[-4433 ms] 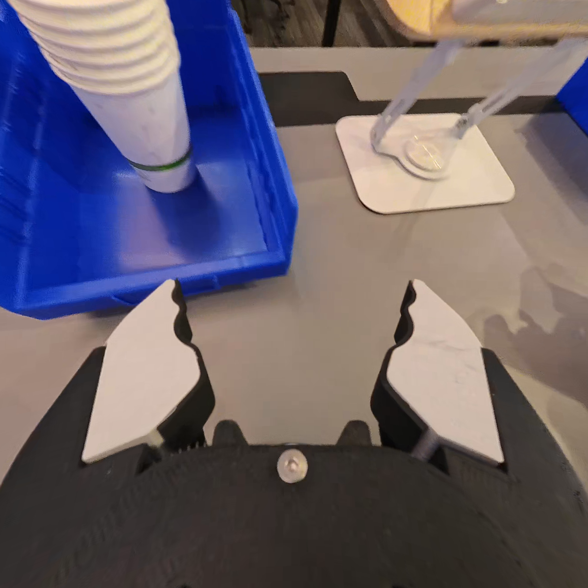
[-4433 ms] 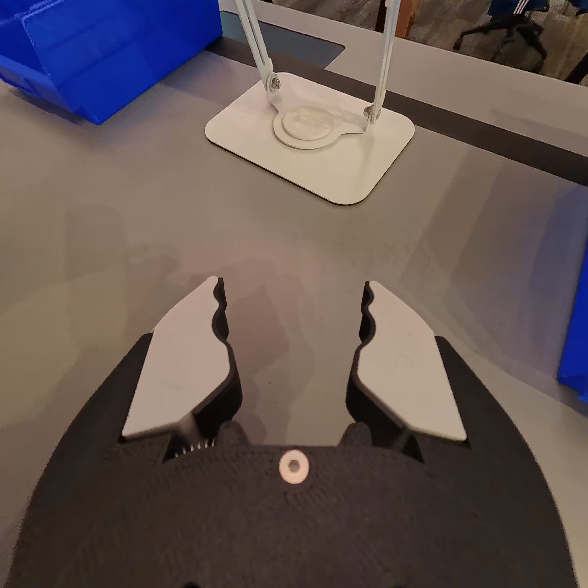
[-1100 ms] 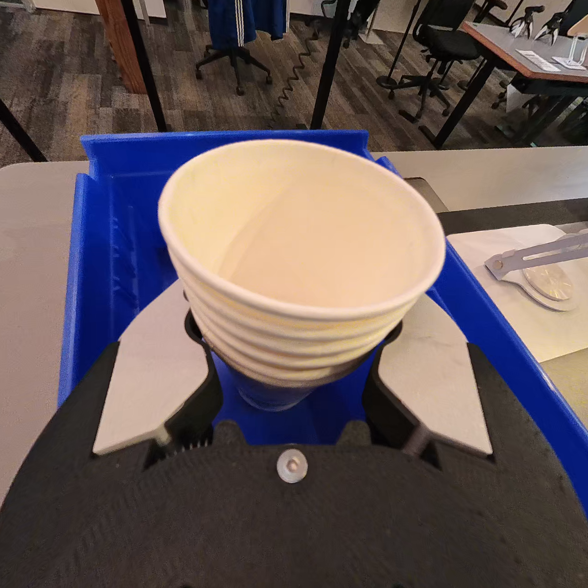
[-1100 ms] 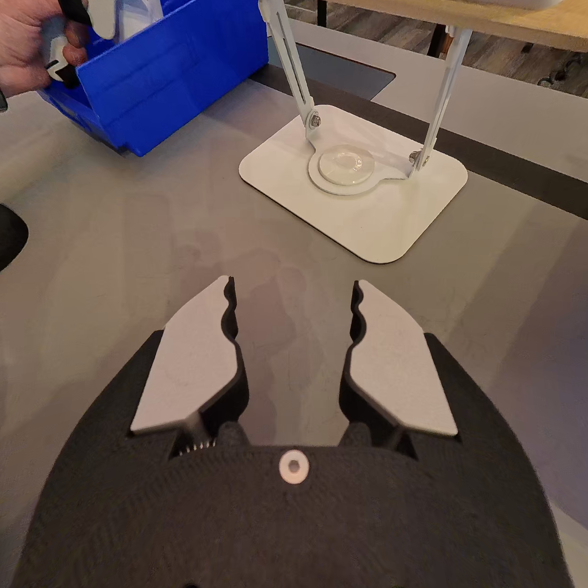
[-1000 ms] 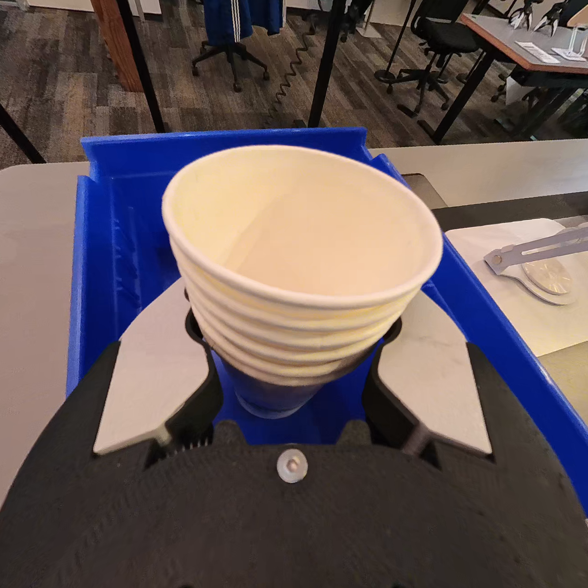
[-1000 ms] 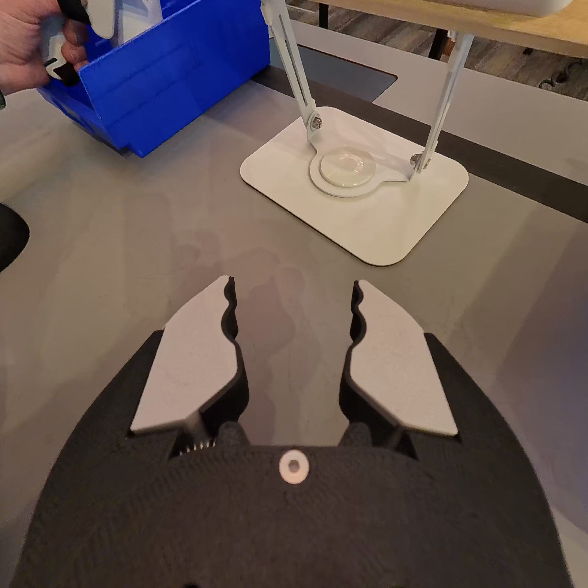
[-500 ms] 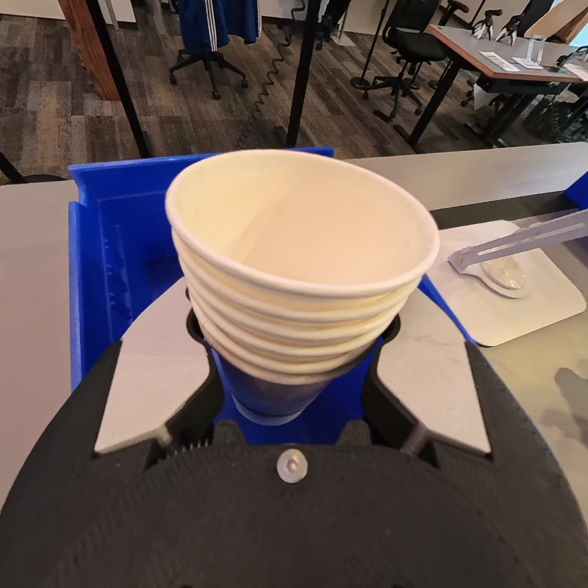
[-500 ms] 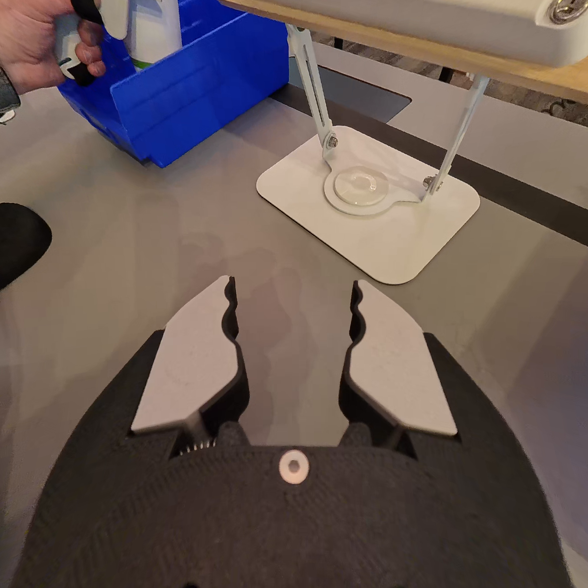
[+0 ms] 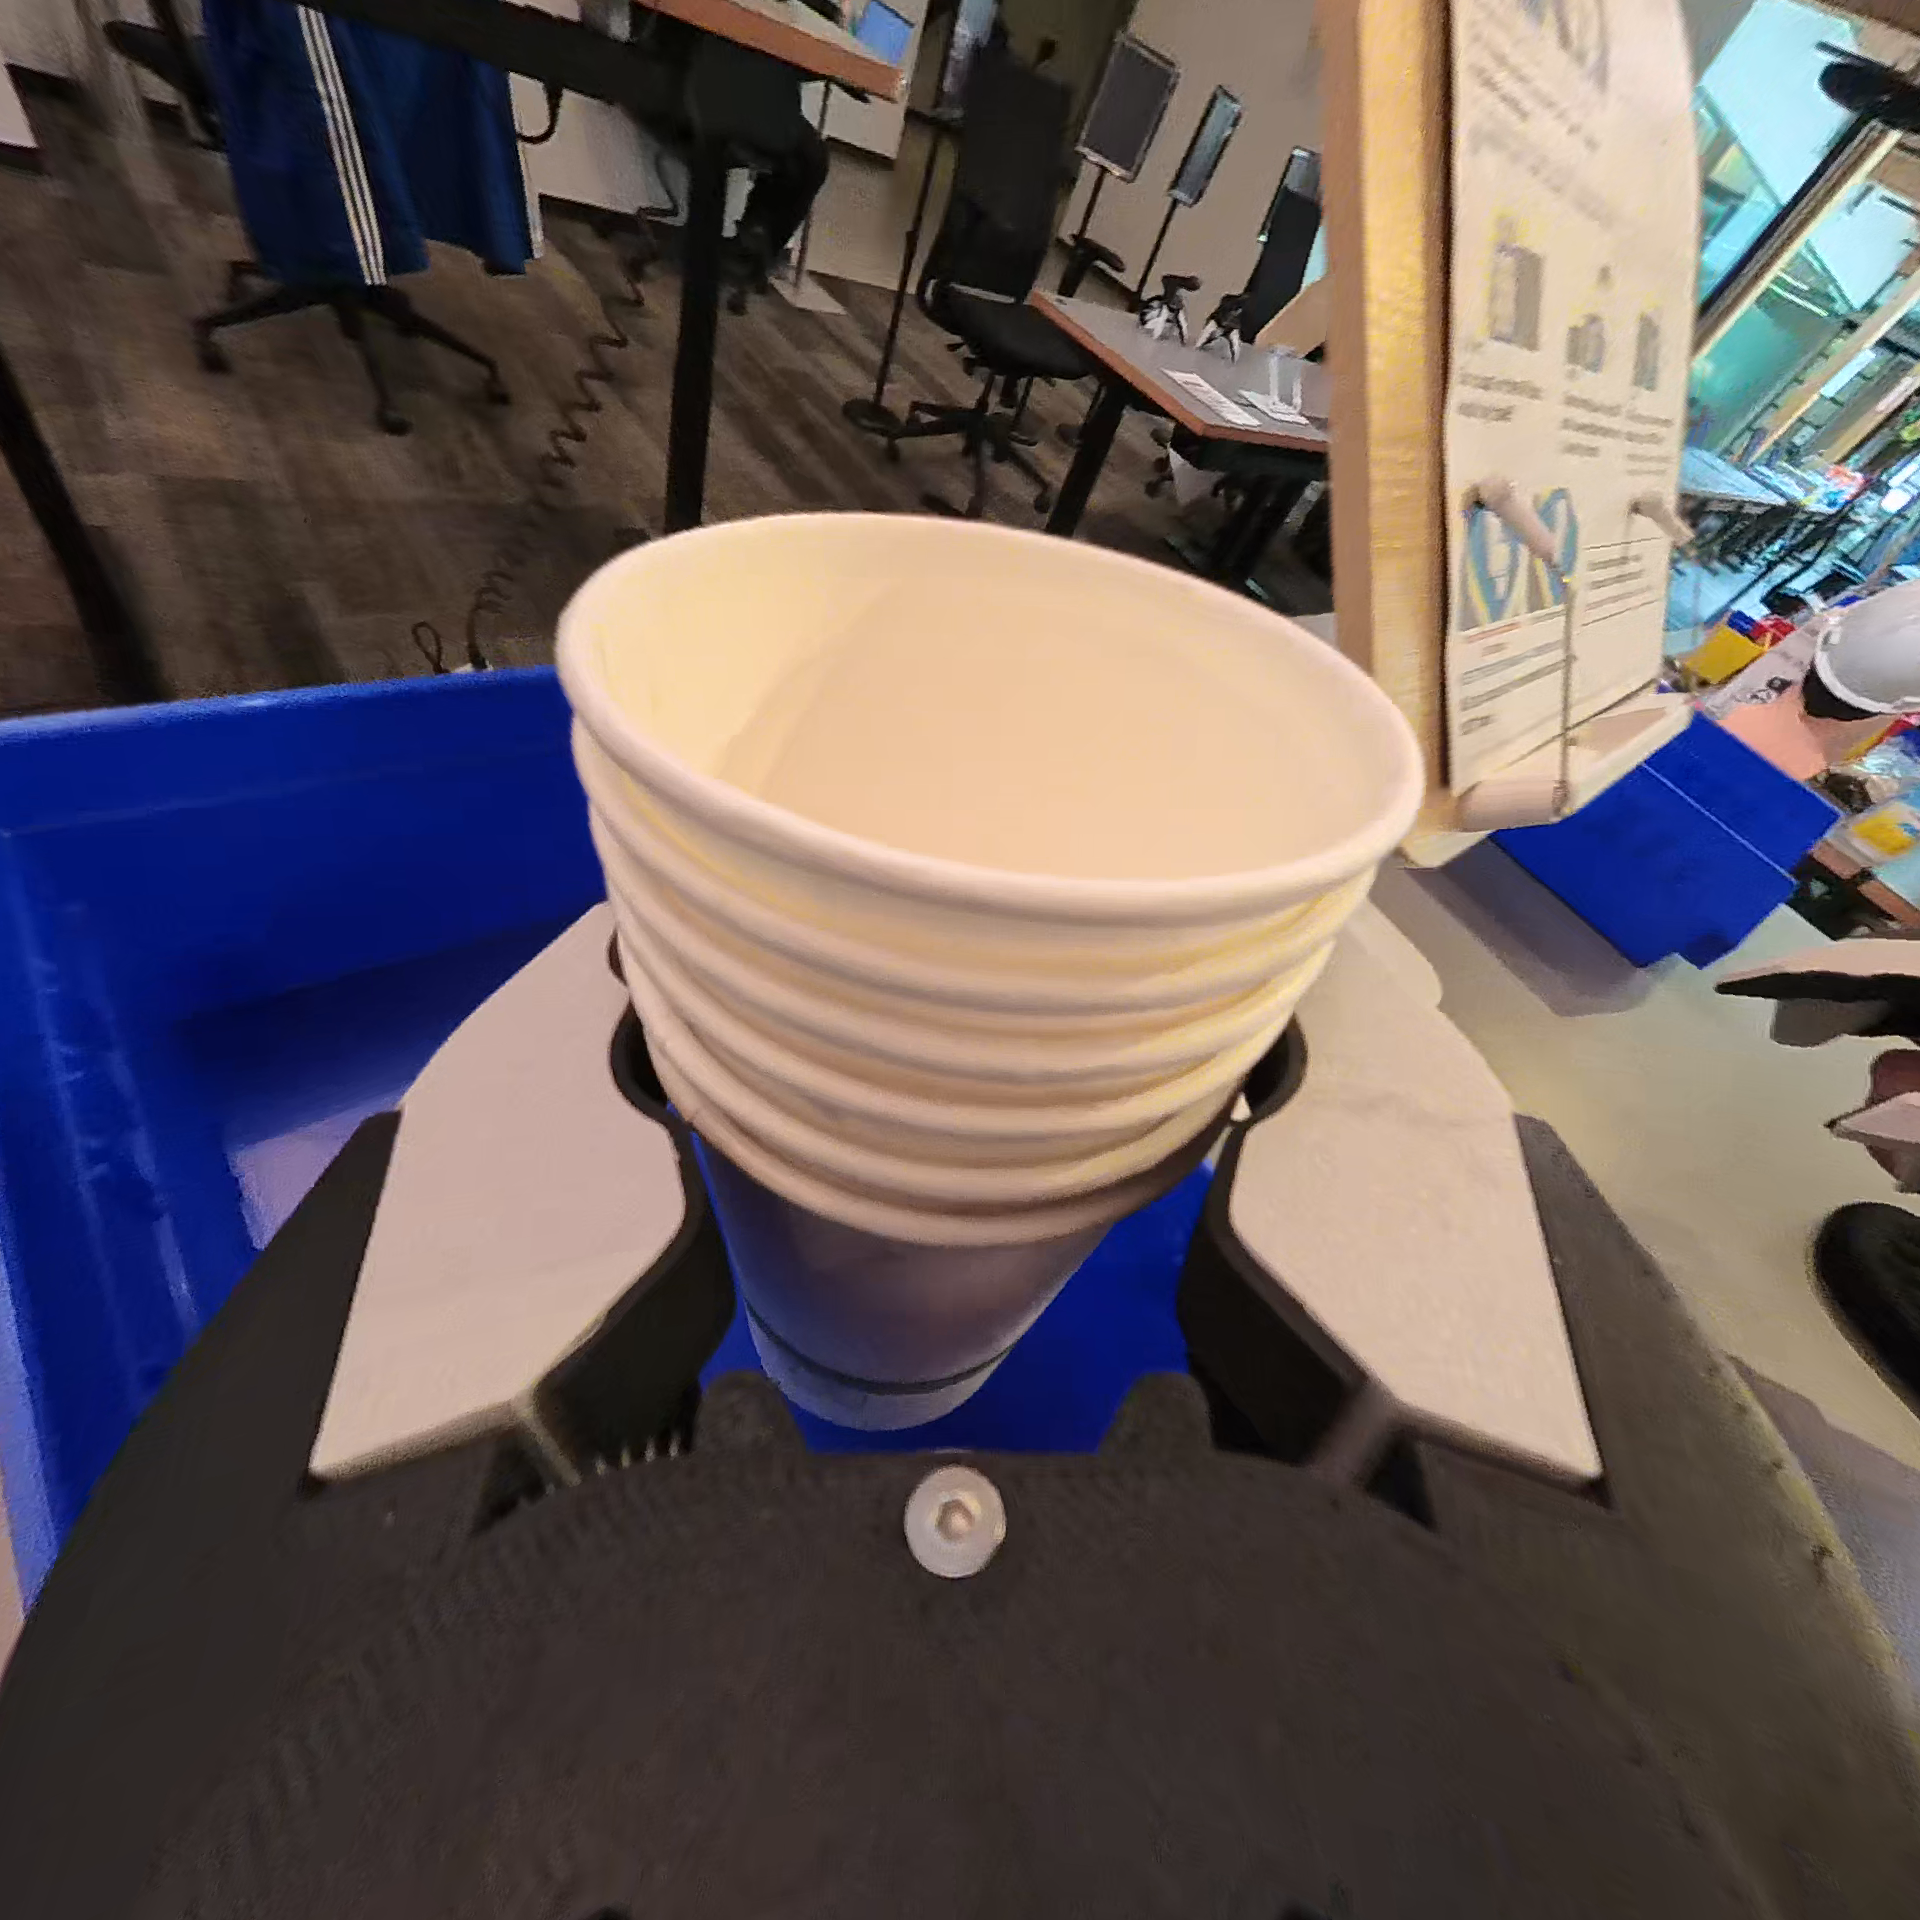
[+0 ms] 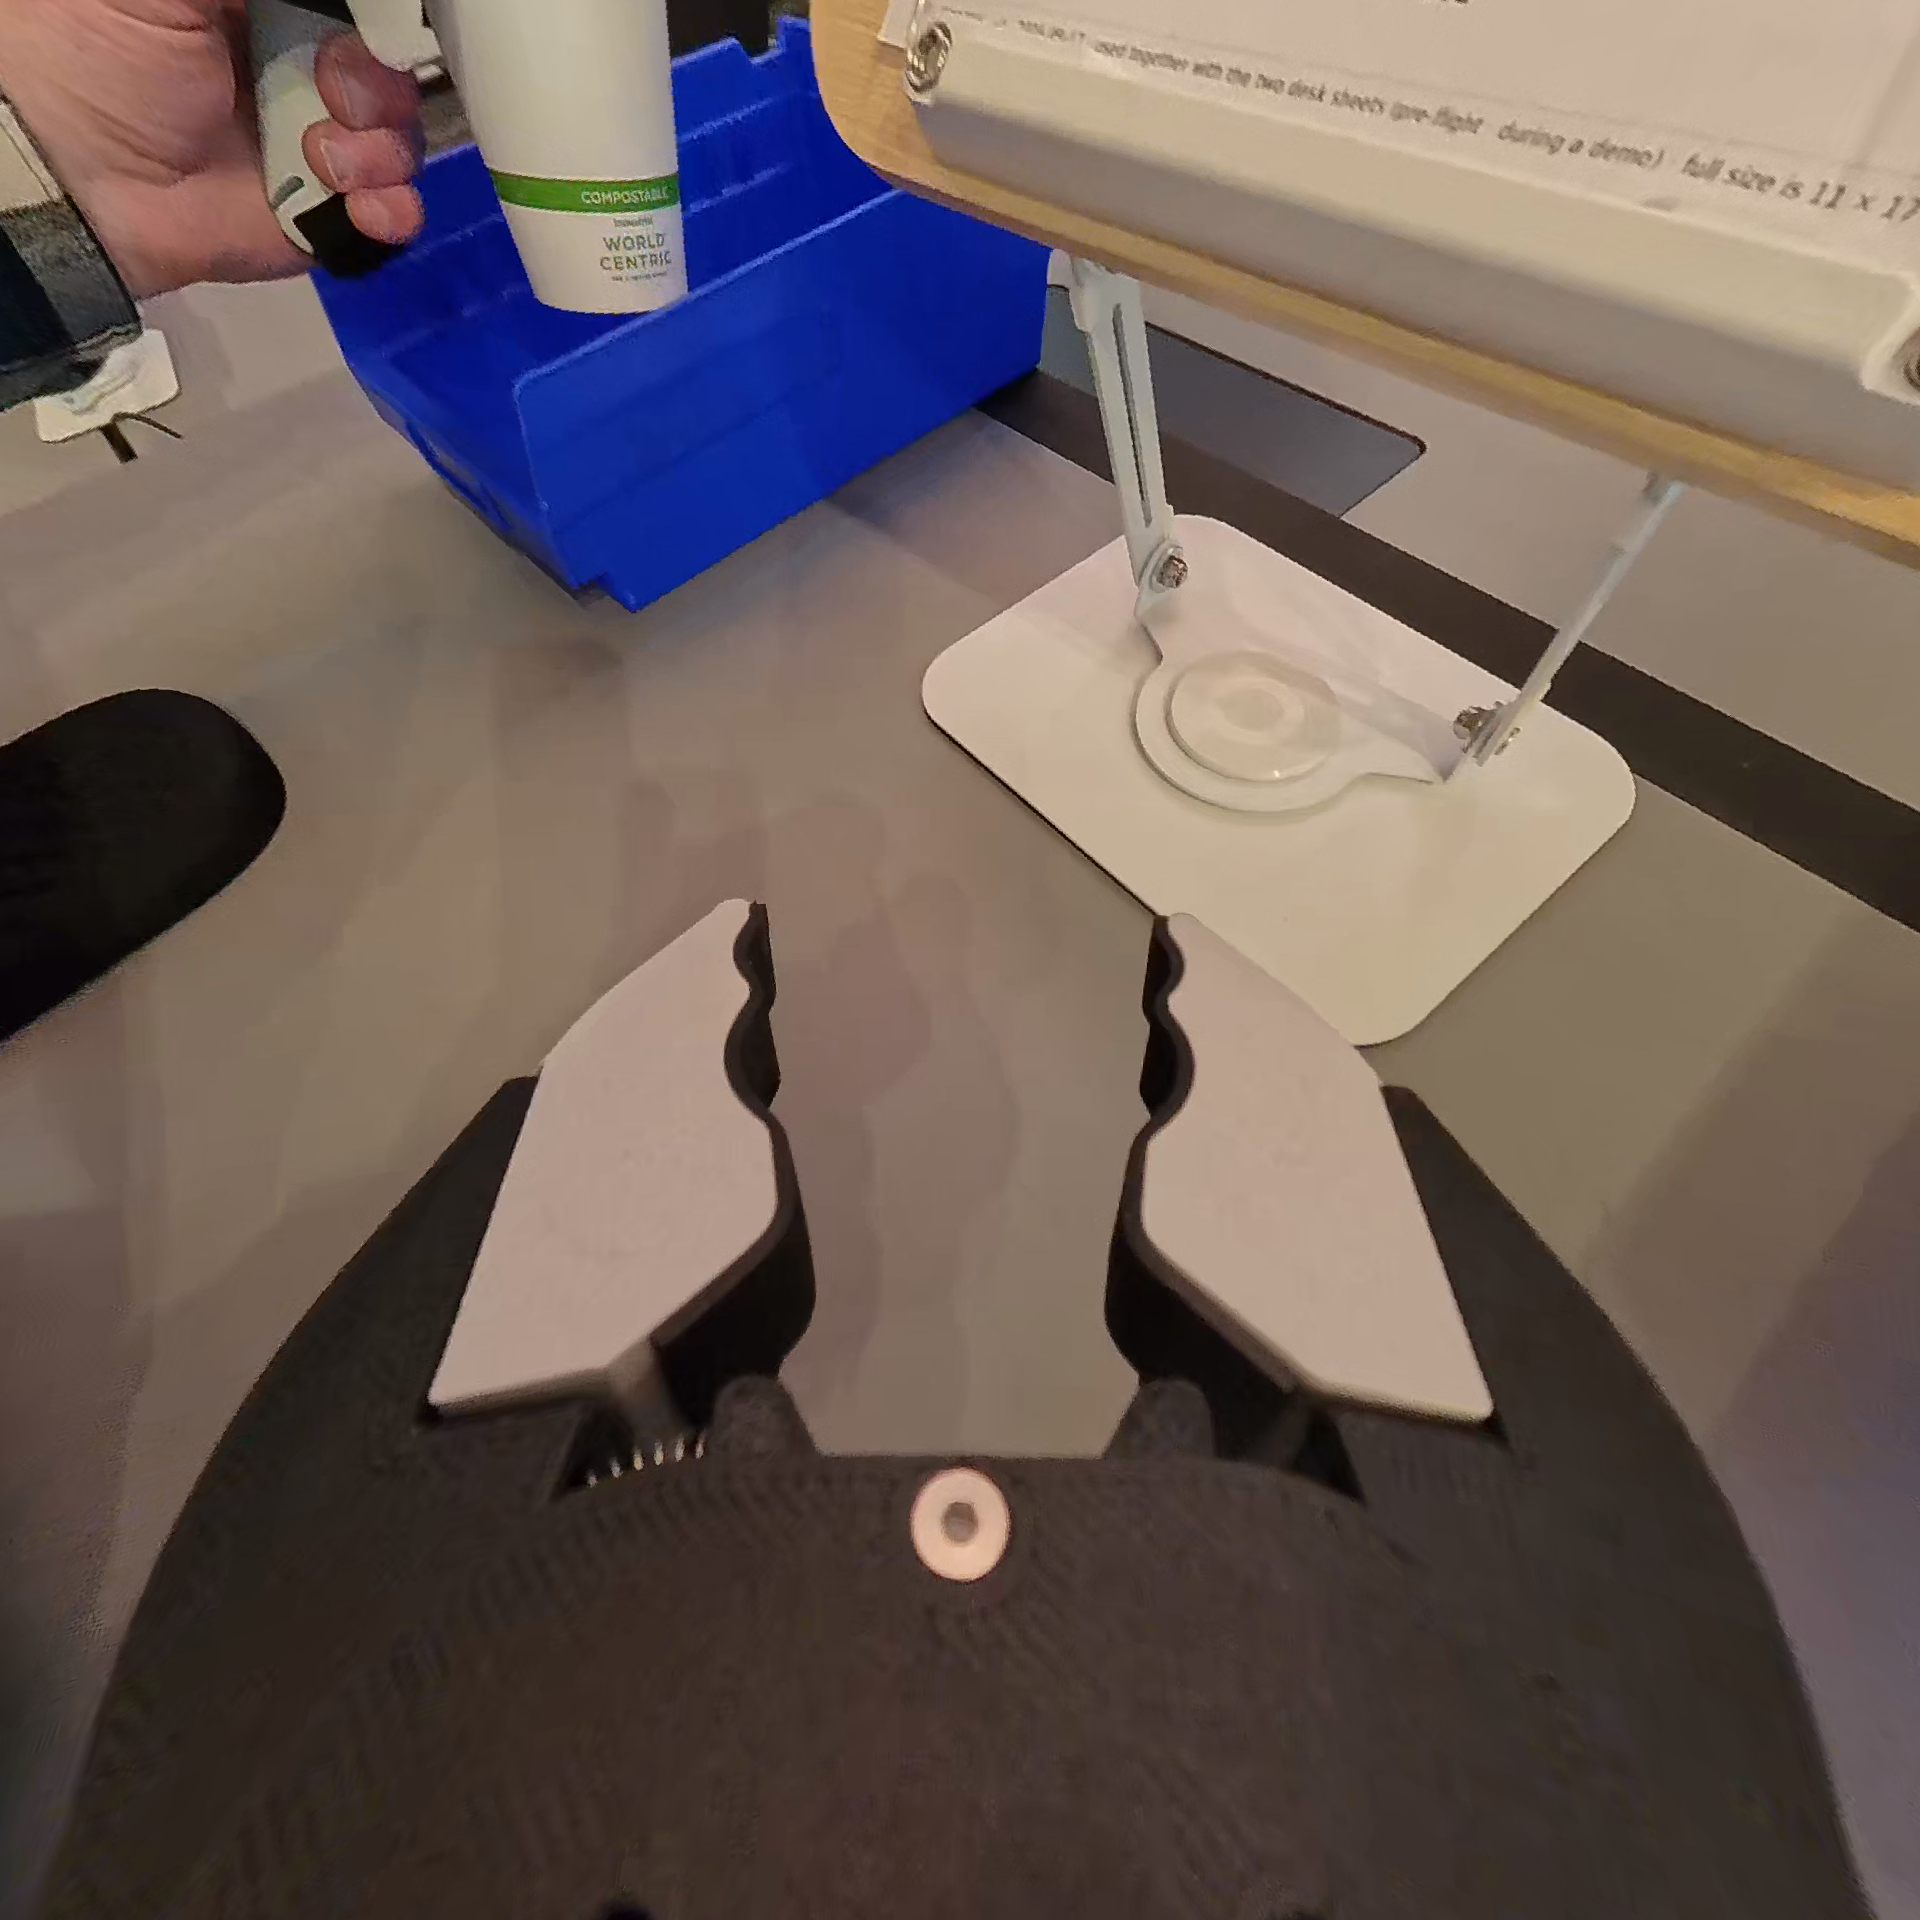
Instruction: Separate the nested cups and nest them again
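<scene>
On the left, my left gripper (image 9: 956, 1049) is clamped on the stack of nested cups (image 9: 977, 883), lifted above the blue bin (image 10: 727, 416), whose near wall sits close below. I judge no cup is separated yet; all the splitting and re-nesting remains. To the right, my right gripper (image 10: 961, 997) hangs empty, fingers apart, over open grey table (image 10: 520, 779). The white stand base (image 10: 1351, 883) and its board crowd the far right.

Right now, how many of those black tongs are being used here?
2. The left tongs grip a stack of paper cups over the blue bin; the right tongs hang open and empty above the grey table.
</scene>
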Tool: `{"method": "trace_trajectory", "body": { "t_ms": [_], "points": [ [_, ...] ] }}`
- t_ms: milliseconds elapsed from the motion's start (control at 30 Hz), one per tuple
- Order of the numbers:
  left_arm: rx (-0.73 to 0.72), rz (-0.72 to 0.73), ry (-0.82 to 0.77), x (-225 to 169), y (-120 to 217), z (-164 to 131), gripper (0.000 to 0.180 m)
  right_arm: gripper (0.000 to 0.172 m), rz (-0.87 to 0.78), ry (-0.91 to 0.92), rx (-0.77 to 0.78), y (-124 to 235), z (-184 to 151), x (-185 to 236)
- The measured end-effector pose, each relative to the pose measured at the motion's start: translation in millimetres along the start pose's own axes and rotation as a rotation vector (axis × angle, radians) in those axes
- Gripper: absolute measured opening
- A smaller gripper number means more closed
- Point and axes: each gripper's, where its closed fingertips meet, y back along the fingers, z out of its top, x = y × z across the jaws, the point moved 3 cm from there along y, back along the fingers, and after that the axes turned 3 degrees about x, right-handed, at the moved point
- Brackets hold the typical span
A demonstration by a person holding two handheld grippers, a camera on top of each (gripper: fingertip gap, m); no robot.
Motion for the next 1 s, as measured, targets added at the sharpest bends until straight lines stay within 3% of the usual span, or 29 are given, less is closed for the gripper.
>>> {"method": "trace_trajectory", "body": {
  "t_ms": [267,467,767,1000],
  "points": [
    [-0.016,-0.077,-0.058,-39.6,12.2,19.0,0.109,0.069,0.038,0.035,-0.041,1.1,22.5,11.1],
    [-0.019,-0.217,-0.081,-91.3,19.3,29.4,0.109,0.069,0.105,0.084,-0.121,9.0,59.5,28.8],
    [-0.039,-0.45,0.003,-161.1,15.0,20.0,0.108,0.069,0.158,0.169,-0.207,21.0,107.8,49.5],
    [-0.01,-0.495,-0.02,-186.3,8.3,11.6,0.108,0.067,0.17,0.199,-0.252,33.3,127.8,51.6]
  ]
}}
